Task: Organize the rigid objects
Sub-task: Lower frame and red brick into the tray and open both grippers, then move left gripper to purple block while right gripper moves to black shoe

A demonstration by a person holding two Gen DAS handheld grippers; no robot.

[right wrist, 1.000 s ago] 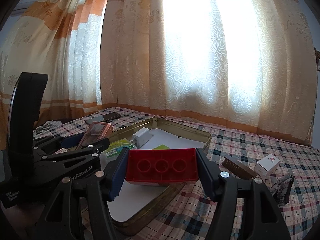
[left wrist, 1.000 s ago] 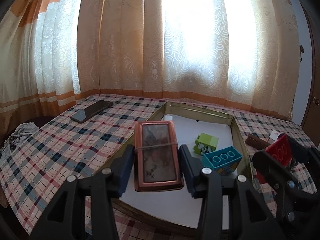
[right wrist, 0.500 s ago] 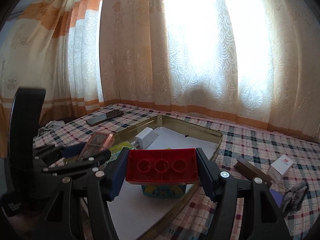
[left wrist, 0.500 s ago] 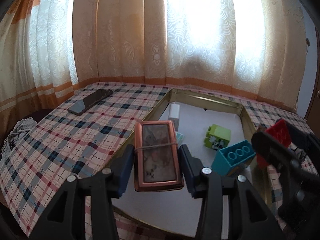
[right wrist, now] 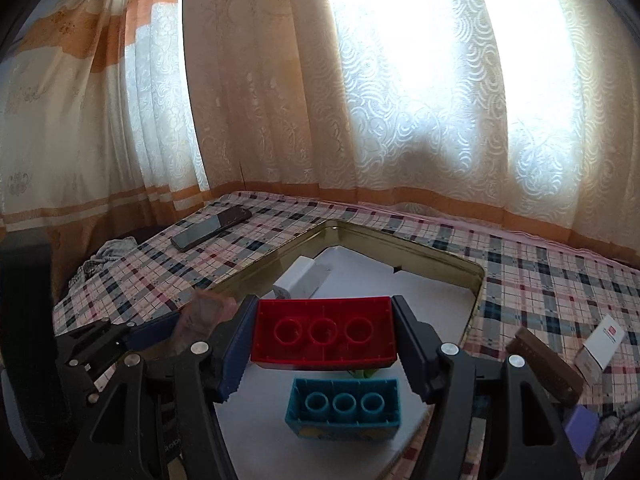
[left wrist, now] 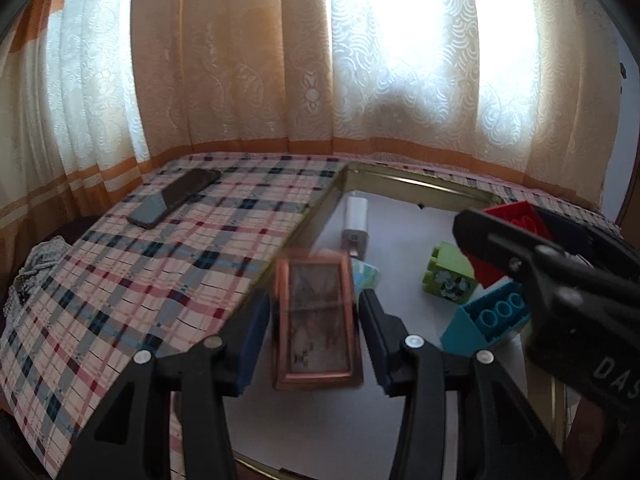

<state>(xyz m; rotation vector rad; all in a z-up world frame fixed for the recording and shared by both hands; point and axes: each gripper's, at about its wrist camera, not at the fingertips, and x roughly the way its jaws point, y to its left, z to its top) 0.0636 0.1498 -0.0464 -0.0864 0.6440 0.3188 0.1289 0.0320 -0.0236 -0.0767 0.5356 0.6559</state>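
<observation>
A copper-framed flat box [left wrist: 316, 320] sits blurred between the jaws of my left gripper [left wrist: 314, 306], over the near left part of the gold tray [left wrist: 416, 182]. The jaws are opening, and a gap shows on each side of the box. My right gripper [right wrist: 324, 308] is shut on a red brick [right wrist: 324, 332] and holds it above a blue brick [right wrist: 344, 408] lying on the tray's white floor. A green brick [left wrist: 448, 276] and a white charger [left wrist: 356, 216] also lie in the tray. The red brick [left wrist: 516, 216] shows at the right of the left wrist view.
A dark phone [left wrist: 176, 196] lies on the plaid cloth left of the tray. Right of the tray are a brown bar [right wrist: 544, 364], a small white box [right wrist: 600, 344] and a purple item [right wrist: 580, 432]. A crumpled cloth [right wrist: 104, 256] hangs off the left edge. Curtains close the far side.
The left jaws have spread and the copper box has come free of the pads, now blurred. The right gripper has carried the red brick left, over the blue brick in the tray.
</observation>
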